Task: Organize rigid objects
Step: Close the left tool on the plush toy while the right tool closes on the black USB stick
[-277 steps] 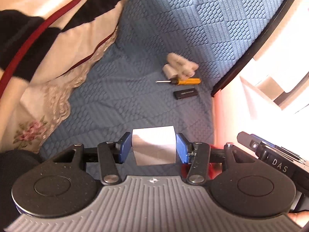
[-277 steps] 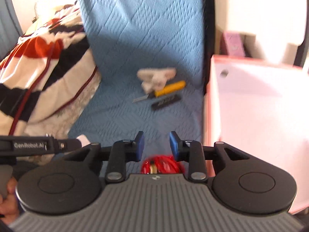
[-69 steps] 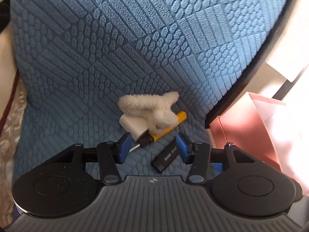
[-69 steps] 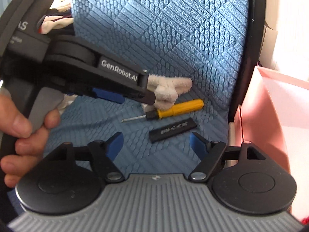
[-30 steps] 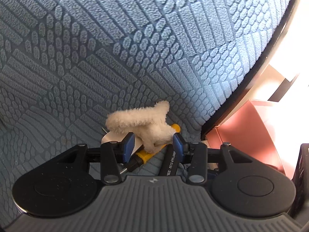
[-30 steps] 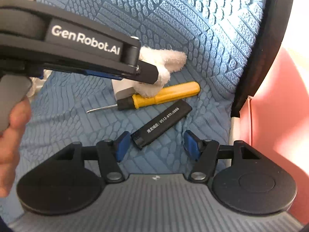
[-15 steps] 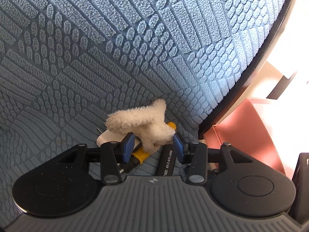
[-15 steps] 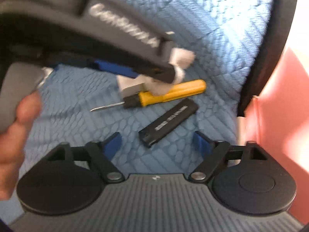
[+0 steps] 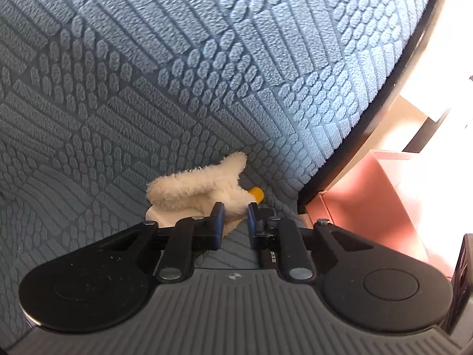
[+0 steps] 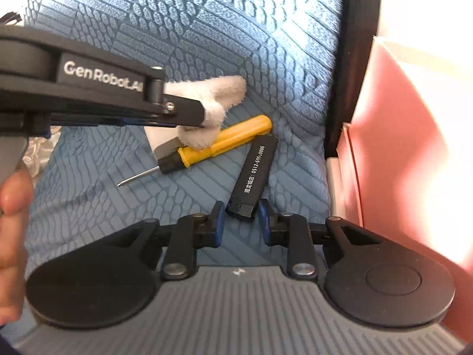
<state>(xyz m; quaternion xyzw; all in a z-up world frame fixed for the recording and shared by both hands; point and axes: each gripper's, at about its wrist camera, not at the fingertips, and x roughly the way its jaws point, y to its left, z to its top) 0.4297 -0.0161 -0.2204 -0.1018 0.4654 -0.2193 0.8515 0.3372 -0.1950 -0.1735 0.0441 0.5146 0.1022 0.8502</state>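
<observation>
A fluffy cream cloth (image 9: 201, 186) lies on the blue quilted cover, over a white block (image 10: 161, 142) and the yellow-handled screwdriver (image 10: 218, 142). My left gripper (image 9: 235, 219) is shut on the cloth's lower end; it also shows in the right wrist view (image 10: 201, 118). A black lighter with white print (image 10: 254, 174) lies beside the screwdriver. My right gripper (image 10: 240, 220) has its jaws narrowed around the lighter's near end; contact is unclear. In the left wrist view only the screwdriver's yellow tip (image 9: 256, 193) and a bit of the lighter (image 9: 270, 259) show.
A pink bin (image 10: 414, 148) stands to the right, past the black edge (image 10: 351, 68) of the bed. The blue quilted cover (image 9: 177, 74) fills the rest of both views. A hand (image 10: 11, 236) holds the left gripper's handle.
My left gripper has closed on the cloth. My right gripper has moved forward and narrowed around the lighter's end; the lighter has turned more upright.
</observation>
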